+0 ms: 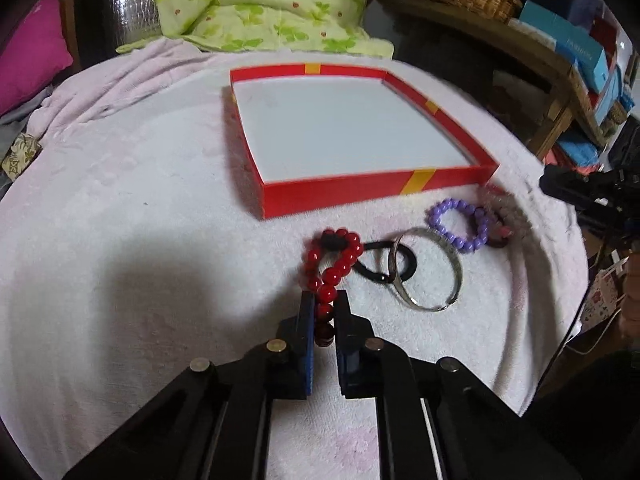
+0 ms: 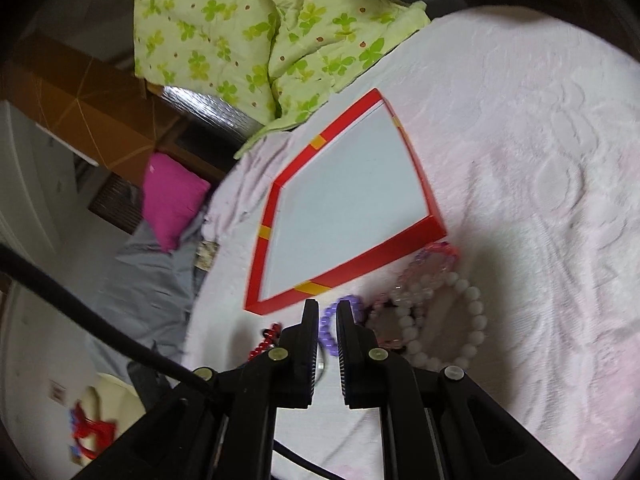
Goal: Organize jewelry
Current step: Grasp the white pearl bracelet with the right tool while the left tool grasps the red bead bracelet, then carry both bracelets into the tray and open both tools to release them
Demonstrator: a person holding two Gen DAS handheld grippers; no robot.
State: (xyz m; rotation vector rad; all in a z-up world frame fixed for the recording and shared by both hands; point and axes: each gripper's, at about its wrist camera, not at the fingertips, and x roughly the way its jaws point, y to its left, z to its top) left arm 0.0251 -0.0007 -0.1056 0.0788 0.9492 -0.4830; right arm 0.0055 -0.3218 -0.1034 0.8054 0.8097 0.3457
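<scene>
The left gripper has its two fingers nearly closed on the lower end of the red bead bracelet. The beads sit between the pads, and the rest of the strand runs away from the tips toward 12 o'clock and curls on the white towel. So I judge that the step in hand is the pick-up of this bracelet; it does not look lifted yet.

The red box lid, shallow with a white floor and yellow stripes, lies at 12 o'clock from the left gripper, and nothing is inside it. At 2 o'clock from the tips lie a black hair tie and a silver bangle, which cross each other, and further at 2 o'clock the purple bead bracelet, just beside the front wall of the box.

The right gripper has a narrow gap between its fingers. The purple bead bracelet shows in this gap, but I cannot tell if the pads press it or only stand over it. Just at 2 o'clock from its tips lies a white pearl bracelet with pink crystal beads beside it.

The next move, I think, is to raise the red strand clear of the hair tie, carry it over the front wall and let it go on the white floor. The strand is limp, so it may swing and drag the tie.
</scene>
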